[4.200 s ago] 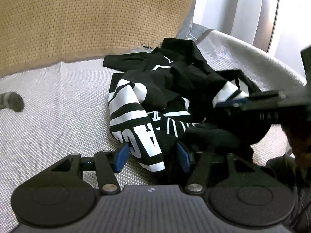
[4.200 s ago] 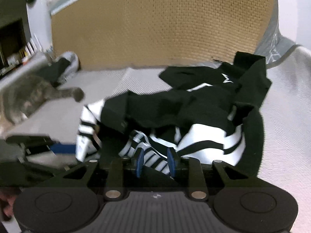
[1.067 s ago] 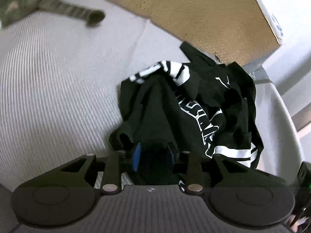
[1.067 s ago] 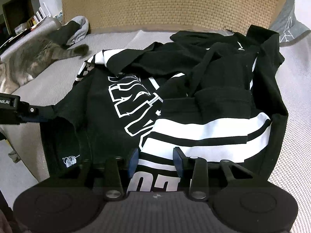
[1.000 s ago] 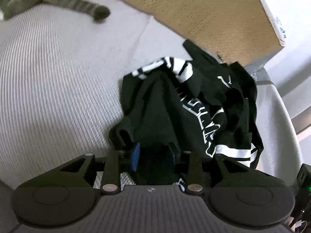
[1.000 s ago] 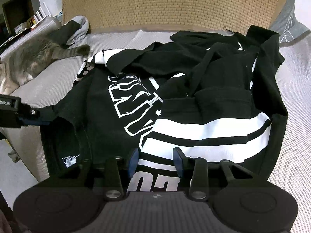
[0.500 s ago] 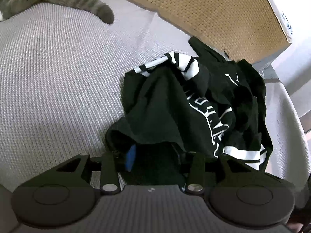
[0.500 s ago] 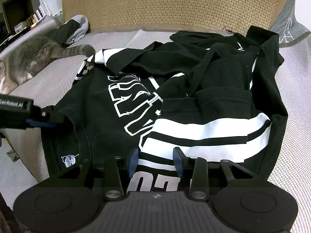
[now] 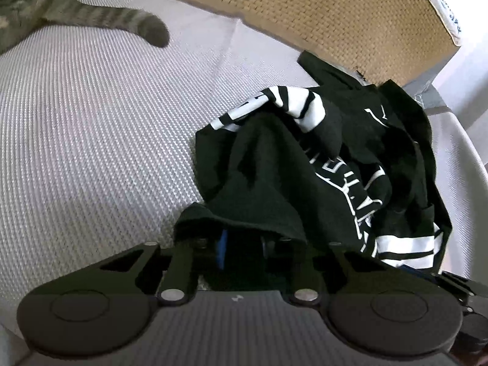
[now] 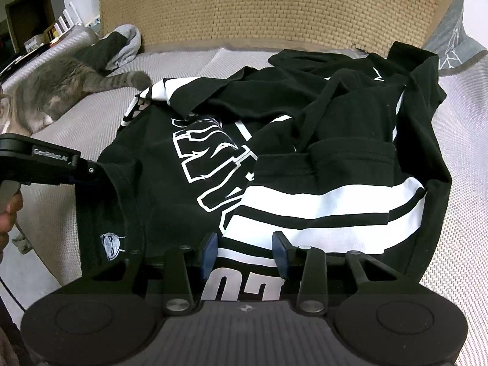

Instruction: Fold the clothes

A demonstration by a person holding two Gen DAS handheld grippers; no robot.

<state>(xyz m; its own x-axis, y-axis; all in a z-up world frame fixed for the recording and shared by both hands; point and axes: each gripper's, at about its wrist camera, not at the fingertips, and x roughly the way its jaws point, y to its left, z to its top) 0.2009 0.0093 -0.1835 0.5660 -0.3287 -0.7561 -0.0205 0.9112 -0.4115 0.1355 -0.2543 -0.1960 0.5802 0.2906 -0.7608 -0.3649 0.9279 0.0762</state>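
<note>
1. left wrist view: the black t-shirt (image 9: pixel 274 183), with white stripes and white outlined lettering, is lying crumpled on the grey woven sofa seat (image 9: pixel 91 140), reaching from the camera's near edge up toward the tan woven backrest (image 9: pixel 320 9).
2. a dark fold of the t-shirt is draping over the left gripper (image 9: pixel 242 248), hiding most of its fingers; only one blue pad (image 9: pixel 222 248) is showing. its jaws have just been closing with black cloth between them, and whether the pads are pressing on it cannot be told.
3. a grey striped cat's tail (image 9: pixel 122 24) is lying on the seat, well apart from the t-shirt.
4. right wrist view: the t-shirt's striped part is spreading right in front of the right gripper (image 10: pixel 245 251), and a band with large white letters is passing between its blue pads (image 10: pixel 210 248). the jaws are standing apart, with no clear pinch showing.
5. at the left edge, the left gripper (image 10: pixel 88 172) is meeting the t-shirt's edge, held by a hand (image 10: pixel 6 213).
6. a grey cat (image 10: pixel 55 91) is lying beyond it.
</note>
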